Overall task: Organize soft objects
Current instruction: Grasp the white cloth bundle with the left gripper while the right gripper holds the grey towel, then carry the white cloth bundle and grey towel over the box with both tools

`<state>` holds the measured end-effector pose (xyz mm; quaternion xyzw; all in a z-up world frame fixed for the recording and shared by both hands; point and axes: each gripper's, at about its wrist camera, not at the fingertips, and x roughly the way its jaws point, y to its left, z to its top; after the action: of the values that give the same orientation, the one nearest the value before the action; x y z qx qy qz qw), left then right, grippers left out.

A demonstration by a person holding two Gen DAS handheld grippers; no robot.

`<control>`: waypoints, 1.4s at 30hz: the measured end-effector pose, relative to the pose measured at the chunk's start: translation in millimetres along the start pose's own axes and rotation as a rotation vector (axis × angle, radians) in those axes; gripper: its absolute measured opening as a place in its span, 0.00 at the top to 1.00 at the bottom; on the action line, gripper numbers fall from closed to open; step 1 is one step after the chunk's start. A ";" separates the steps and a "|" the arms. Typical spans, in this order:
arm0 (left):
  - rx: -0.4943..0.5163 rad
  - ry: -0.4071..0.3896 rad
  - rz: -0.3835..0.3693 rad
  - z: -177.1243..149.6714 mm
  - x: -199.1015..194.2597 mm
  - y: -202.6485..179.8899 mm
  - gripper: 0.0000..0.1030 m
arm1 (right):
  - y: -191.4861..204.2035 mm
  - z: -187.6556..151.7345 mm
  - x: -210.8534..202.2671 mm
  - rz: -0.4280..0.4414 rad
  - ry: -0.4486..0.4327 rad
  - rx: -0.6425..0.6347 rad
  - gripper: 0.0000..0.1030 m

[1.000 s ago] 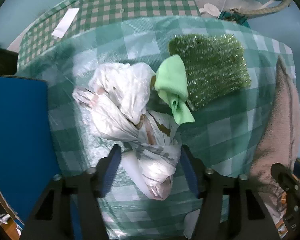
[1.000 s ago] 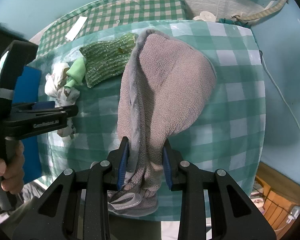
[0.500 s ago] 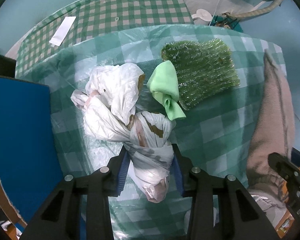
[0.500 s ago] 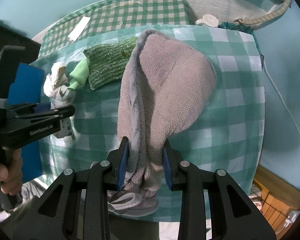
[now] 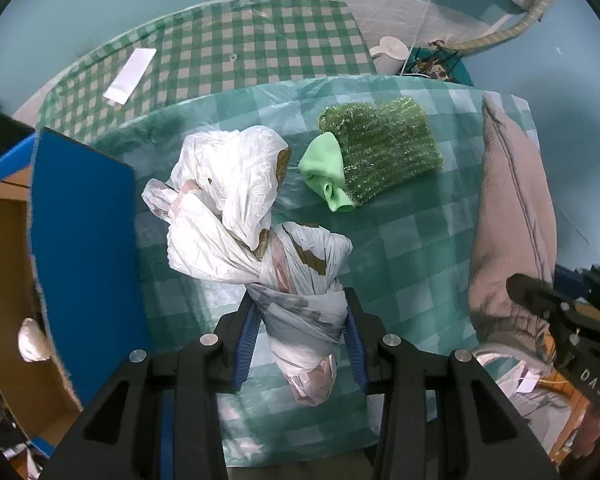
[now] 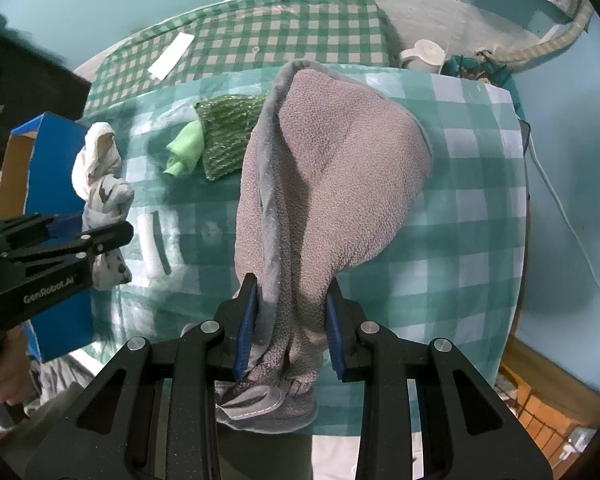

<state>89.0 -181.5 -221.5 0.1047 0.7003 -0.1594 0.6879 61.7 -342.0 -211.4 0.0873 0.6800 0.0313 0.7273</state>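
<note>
My left claw [image 5: 300,344] points straight down and is clenched on the twisted lower end of a white plastic bag bundle [image 5: 236,208]; the blue pads press both sides of the wad at lower centre of the left wrist view, so the grip sits on the narrowest, most compact part, which I judge the sensible place to hold a slippery, loose bag. The rest of the bundle trails toward the upper left of that frame over the checked tabletop [image 5: 412,248]. An open blue box [image 5: 84,216] with a cardboard-brown inside stands just beside the tabletop at the left edge, and a pale item already lies within it; I judge this to be the destination for the soft objects, which would explain taking the nearest bundle first. My right claw [image 6: 290,320] is likewise clenched, grasping a bunched end of a grey fleece cloth [image 6: 332,168] at lower centre of the right wrist view; the cloth fans out wide toward the upper centre, partly resting on the tabletop, so it is gathered at one end for carrying rather than spread. Unattended near the middle top of the tabletop lie a dark green glittery knit piece [image 5: 384,152] and a light green cloth [image 5: 326,172], touching one another, the light one tucked at the knit's left end. Both remain to be sorted. Whether the bag bundle is fully clear of the tabletop I cannot tell.
</note>
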 end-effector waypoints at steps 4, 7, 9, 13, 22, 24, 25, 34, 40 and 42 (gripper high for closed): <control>0.013 -0.017 -0.001 -7.0 -12.1 2.9 0.61 | 5.9 -0.5 -4.9 -0.012 -0.004 -0.019 0.71; 0.028 -0.035 0.016 -12.5 -20.3 3.8 0.61 | 10.6 -1.5 -9.6 -0.016 -0.005 -0.034 0.71; 0.039 -0.047 0.031 -16.8 -26.0 5.0 0.61 | 15.0 -2.1 -13.2 -0.022 -0.006 -0.047 0.71; 0.050 -0.060 0.053 -24.7 -36.4 8.9 0.61 | 24.1 -2.8 -22.4 -0.022 -0.014 -0.070 0.71; 0.033 -0.080 0.063 -39.7 -70.3 25.1 0.61 | 46.9 -3.8 -39.1 -0.014 -0.032 -0.122 0.71; 0.026 -0.090 0.063 -42.7 -77.6 29.4 0.61 | 50.7 -4.1 -41.3 -0.013 -0.032 -0.135 0.71; 0.022 -0.095 0.065 -45.9 -82.0 31.4 0.61 | 53.7 -4.4 -42.2 -0.014 -0.033 -0.141 0.71; -0.011 -0.119 0.082 -59.1 -100.0 48.2 0.61 | 85.2 -3.3 -56.6 -0.006 -0.052 -0.204 0.71; -0.040 -0.130 0.084 -69.6 -108.6 63.9 0.61 | 107.6 0.2 -65.4 0.005 -0.068 -0.245 0.71; -0.053 -0.135 0.085 -72.1 -111.1 70.3 0.61 | 116.2 1.7 -67.8 0.012 -0.071 -0.260 0.71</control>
<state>51.1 -81.7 -116.2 0.1051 0.6513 -0.1185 0.7421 67.0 -239.0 -124.9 -0.0028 0.6434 0.1204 0.7560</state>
